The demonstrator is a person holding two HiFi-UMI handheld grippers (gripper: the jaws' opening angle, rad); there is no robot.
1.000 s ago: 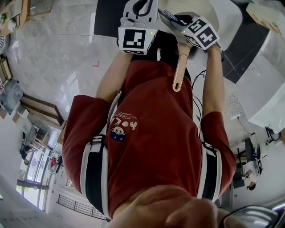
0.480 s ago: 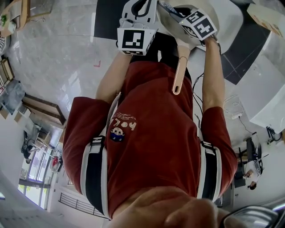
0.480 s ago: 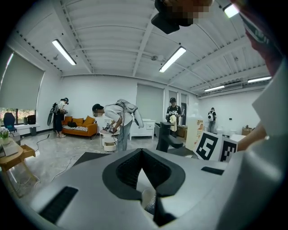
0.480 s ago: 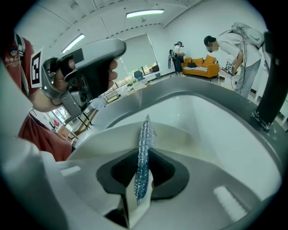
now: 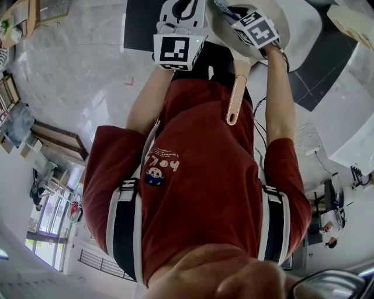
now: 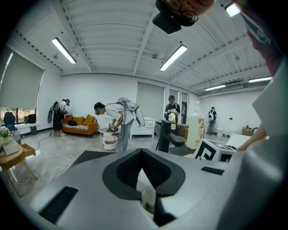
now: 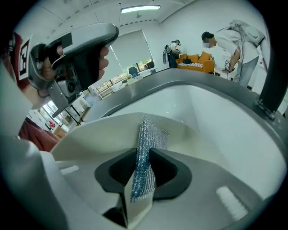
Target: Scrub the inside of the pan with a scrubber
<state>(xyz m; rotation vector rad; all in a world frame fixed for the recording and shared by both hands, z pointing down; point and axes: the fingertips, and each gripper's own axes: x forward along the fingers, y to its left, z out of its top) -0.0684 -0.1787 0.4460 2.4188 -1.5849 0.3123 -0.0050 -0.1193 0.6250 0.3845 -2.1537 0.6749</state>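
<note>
The cream pan (image 5: 225, 32) is held up in front of the person, its wooden handle (image 5: 236, 98) pointing back at the red shirt. My left gripper (image 5: 186, 7) is beside the pan's left rim. Its jaws are closed with a thin pale edge between them (image 6: 143, 173), which looks like the pan's rim. My right gripper (image 5: 234, 11) reaches into the pan, shut on a sparkly blue-silver scrubber (image 7: 146, 155). The scrubber's free end lies against the pan's cream inner wall (image 7: 99, 134). The pan's bowl is mostly hidden in the head view by the right marker cube (image 5: 255, 30).
A white sink basin (image 7: 211, 112) with a grey rim sits under and beyond the pan. A black faucet (image 6: 170, 134) stands ahead. Several people stand by an orange sofa (image 6: 80, 127) across the room. The left gripper's grey handle (image 7: 78, 51) is close on the left.
My right gripper has moved up and away in the head view, further into the pan. The pan handle has shifted slightly. The left gripper has hardly moved.
</note>
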